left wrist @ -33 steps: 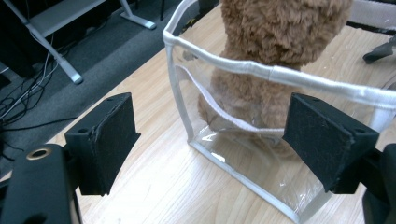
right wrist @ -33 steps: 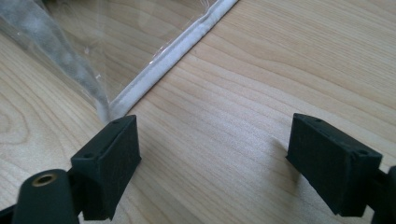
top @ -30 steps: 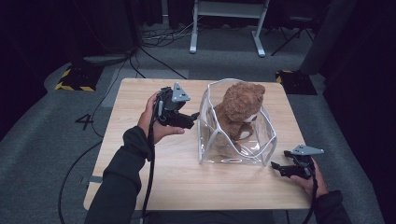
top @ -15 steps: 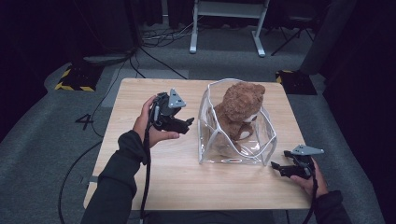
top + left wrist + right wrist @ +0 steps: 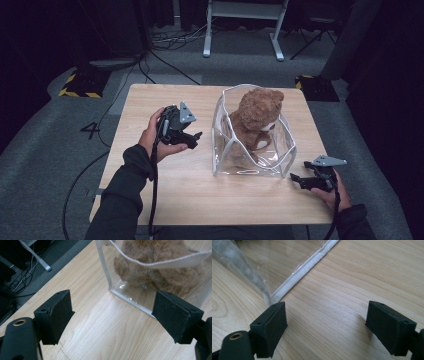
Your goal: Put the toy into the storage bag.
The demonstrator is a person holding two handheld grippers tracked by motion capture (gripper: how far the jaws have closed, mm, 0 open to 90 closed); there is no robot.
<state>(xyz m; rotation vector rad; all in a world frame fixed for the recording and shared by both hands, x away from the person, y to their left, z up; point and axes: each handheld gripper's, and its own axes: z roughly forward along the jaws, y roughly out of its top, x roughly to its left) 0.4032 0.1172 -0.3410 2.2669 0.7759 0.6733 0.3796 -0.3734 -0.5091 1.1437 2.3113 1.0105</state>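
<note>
A brown teddy bear [image 5: 256, 119] sits inside a clear plastic bag [image 5: 235, 150] with white edging, at the middle right of the wooden table [image 5: 165, 200]. To the bag's left my left gripper [image 5: 194, 140] is held above the table, open and holding nothing. In the left gripper view the bear [image 5: 160, 267] shows through the bag's wall [image 5: 130, 292] just beyond the open left gripper [image 5: 113, 316]. My right gripper [image 5: 298, 180] rests low near the bag's front right corner, open. In the right gripper view the bag's white seam [image 5: 304, 267] lies just ahead of the right gripper [image 5: 327, 326].
The table's right edge [image 5: 320, 150] runs close to my right hand. Beyond the far edge stand a white metal frame [image 5: 240, 25], cables [image 5: 170, 45] on the grey carpet and a black-yellow striped block [image 5: 77, 85].
My left gripper has drawn back to the left and slightly down, away from the bag's left wall. The right gripper, bag and bear have stayed put.
</note>
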